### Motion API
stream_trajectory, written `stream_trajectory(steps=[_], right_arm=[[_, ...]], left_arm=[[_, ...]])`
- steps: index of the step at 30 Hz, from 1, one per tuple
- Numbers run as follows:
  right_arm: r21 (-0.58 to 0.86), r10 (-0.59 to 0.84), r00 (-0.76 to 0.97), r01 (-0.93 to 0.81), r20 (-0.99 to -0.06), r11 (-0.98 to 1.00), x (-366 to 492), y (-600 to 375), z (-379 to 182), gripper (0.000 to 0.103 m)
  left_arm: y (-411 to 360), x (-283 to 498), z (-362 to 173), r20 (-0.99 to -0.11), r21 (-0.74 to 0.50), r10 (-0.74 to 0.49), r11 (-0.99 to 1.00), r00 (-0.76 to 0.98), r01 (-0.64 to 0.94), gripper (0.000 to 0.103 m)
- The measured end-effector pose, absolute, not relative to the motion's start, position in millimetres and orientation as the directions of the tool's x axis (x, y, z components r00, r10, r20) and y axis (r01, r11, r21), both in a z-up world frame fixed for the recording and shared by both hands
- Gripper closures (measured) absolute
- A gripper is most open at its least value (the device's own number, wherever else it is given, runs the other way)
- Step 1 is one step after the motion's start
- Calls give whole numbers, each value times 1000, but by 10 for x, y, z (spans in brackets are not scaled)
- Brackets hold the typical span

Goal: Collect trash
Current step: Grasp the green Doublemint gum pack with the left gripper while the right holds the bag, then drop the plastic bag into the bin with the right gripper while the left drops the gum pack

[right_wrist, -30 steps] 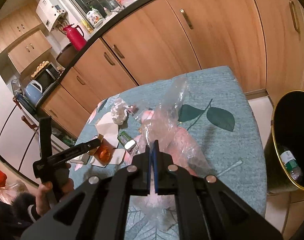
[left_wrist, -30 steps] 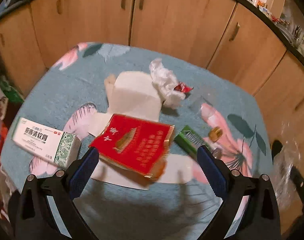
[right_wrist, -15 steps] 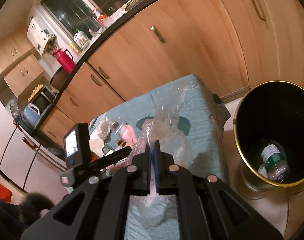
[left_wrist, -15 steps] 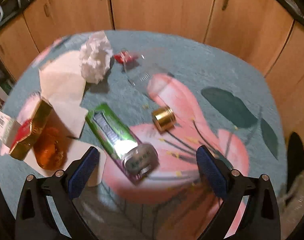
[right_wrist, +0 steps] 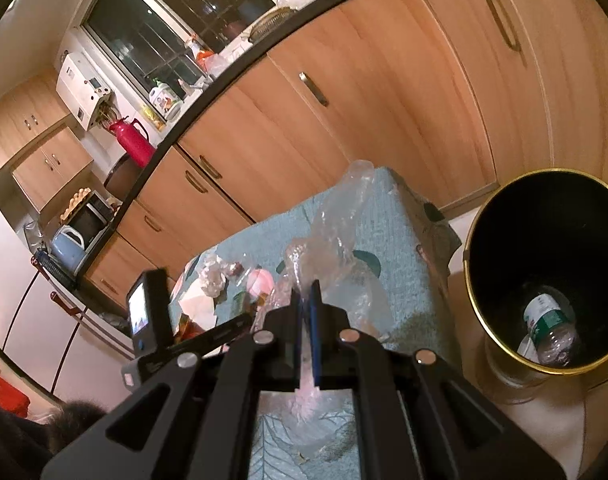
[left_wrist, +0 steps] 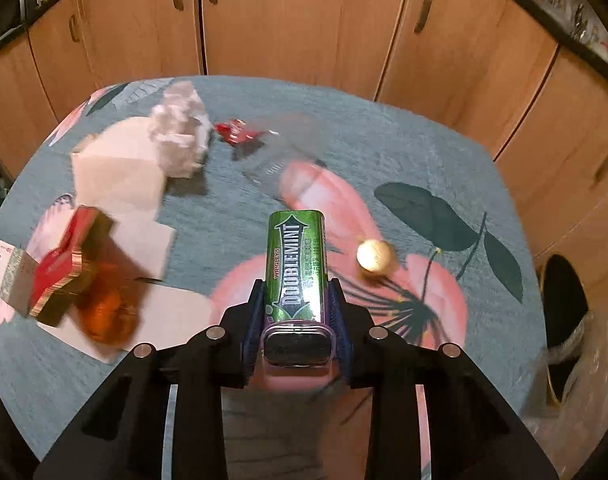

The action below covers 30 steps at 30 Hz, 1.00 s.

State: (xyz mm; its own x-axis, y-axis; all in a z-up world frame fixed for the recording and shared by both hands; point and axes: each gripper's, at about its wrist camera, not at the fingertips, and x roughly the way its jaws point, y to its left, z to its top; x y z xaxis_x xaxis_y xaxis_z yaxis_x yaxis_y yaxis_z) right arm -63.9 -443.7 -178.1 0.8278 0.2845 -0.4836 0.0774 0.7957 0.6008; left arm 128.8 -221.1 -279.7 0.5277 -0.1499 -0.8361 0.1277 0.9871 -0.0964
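Observation:
My left gripper [left_wrist: 297, 312] is shut on a green Doublemint gum container [left_wrist: 297, 268], held over the table with its long side pointing away from me. My right gripper [right_wrist: 307, 308] is shut on a clear crumpled plastic bag [right_wrist: 335, 236] that stands up above its fingers, near the table's right edge. A black trash bin with a gold rim [right_wrist: 543, 264] stands on the floor to the right of the table, with a plastic bottle [right_wrist: 549, 332] inside. The bin's edge also shows in the left wrist view [left_wrist: 563, 312].
On the teal flowered tablecloth [left_wrist: 383, 128] lie a crumpled white tissue [left_wrist: 180, 136], white paper napkins [left_wrist: 116, 168], a red wrapper [left_wrist: 236, 130], a red and gold box [left_wrist: 64, 256], an orange object [left_wrist: 104, 312], a white medicine box [left_wrist: 4, 268] and a gold cap [left_wrist: 373, 256]. Wooden cabinets stand behind.
My left gripper swung right from the red box to the gum container, closed on it and lifted it. My right gripper carried the plastic bag toward the bin.

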Motion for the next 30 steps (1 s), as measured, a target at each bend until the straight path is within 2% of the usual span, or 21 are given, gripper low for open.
stream_trajectory(steps=[3,9,13,18,22,27,28,30], right_arm=[[605,273,840,81,-469,792,-692,-4462,-1763,96],[584,235,849,103,-474,805,-754,-4556,-1736,96],[565,173,861,150,-478,812,-855,-4780,-1720,96],[477,28,866,248,-500,843,-936,-5238,-1580,97],[396,-63,831,328,-552,858,-802,-5556,-1662,97],[238,-152,700,427,-698,872,-435,-5814,-2297,96],[211,-160,666,441,-729,873,-381,-5847,-2431,94],[204,-173,642,469,-747,859,-402,-5905,-2576,61]], left_arm=[[-1969,1272,-2826,-834,-150,-211,976,510,158,74],[-1779,1182,-2710,-777,-224,-352,930,523,293,74],[-1989,1137,-2524,-743,-223,-393,908,541,354,74],[-2472,1023,-2300,-723,-228,-465,859,511,459,74],[-3051,851,-2134,-703,-225,-534,794,469,565,74],[-3700,670,-2031,-694,-203,-591,709,411,675,74],[-3847,643,-2037,-698,-197,-598,689,394,697,74],[-4064,618,-2064,-707,-194,-607,659,362,726,74]])
